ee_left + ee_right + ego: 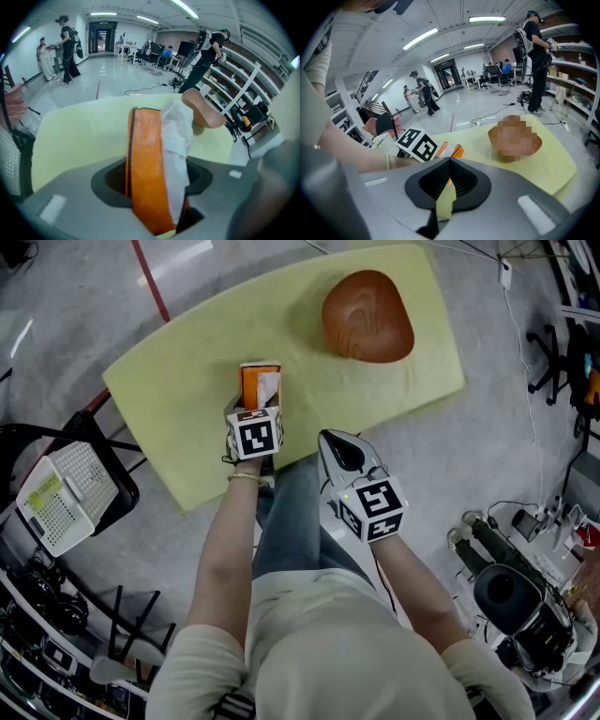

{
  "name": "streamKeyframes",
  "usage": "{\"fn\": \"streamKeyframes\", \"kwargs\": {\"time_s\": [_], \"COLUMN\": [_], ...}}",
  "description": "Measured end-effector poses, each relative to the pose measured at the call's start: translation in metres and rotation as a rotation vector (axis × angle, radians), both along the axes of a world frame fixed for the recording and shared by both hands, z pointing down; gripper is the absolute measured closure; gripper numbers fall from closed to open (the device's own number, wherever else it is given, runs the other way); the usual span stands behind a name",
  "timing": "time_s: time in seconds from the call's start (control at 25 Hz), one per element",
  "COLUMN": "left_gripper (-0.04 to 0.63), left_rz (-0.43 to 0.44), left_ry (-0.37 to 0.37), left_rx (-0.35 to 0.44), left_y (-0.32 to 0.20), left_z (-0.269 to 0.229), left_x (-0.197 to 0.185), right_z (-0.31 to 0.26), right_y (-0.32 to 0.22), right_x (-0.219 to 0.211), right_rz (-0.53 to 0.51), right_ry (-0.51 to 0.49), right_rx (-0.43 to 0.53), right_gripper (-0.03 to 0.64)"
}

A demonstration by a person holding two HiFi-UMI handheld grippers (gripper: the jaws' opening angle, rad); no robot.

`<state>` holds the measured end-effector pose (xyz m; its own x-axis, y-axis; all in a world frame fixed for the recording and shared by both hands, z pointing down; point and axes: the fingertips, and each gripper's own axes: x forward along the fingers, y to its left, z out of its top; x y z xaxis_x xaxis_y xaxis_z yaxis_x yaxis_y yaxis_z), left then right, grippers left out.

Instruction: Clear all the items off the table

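Note:
An orange tissue pack [260,386] with white tissue sticking out of its top stands upright between the jaws of my left gripper [260,407], which is shut on it near the front of the yellow table [178,390]. In the left gripper view the tissue pack [146,178] fills the gap between the grey jaws. A brown wooden bowl [367,315] rests on the table at the far right, beyond the pack. My right gripper [339,452] hovers at the table's front edge, shut and holding nothing; its jaws meet in the right gripper view [450,165].
A white perforated basket [58,495] sits on a black chair left of the table. Black equipment and cables [511,594] crowd the floor at the right. A red line [150,279] runs across the floor. People stand far off in the room.

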<state>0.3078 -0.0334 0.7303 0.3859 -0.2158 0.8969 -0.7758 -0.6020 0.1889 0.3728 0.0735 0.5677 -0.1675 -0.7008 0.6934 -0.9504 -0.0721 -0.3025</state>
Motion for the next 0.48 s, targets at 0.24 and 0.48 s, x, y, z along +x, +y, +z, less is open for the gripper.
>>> {"fn": "streamKeyframes", "kwargs": {"time_s": [0.24,0.48], "left_gripper": [0.330,0.330], "left_rz": [-0.014,-0.029], "left_ry": [0.048,0.072], "left_rx": [0.002,0.014], "left_y": [0.004,0.009], "left_z": [-0.032,-0.058], "left_x": [-0.011,-0.021], "right_z": [-0.022,-0.040], "right_y": [0.000,0.002], "right_x": [-0.016,-0.029], "right_rz": [-0.022,-0.037], "right_ry": [0.015,0.025], "right_rx": [0.025,0.054], "right_gripper": [0.623,0.623]}}
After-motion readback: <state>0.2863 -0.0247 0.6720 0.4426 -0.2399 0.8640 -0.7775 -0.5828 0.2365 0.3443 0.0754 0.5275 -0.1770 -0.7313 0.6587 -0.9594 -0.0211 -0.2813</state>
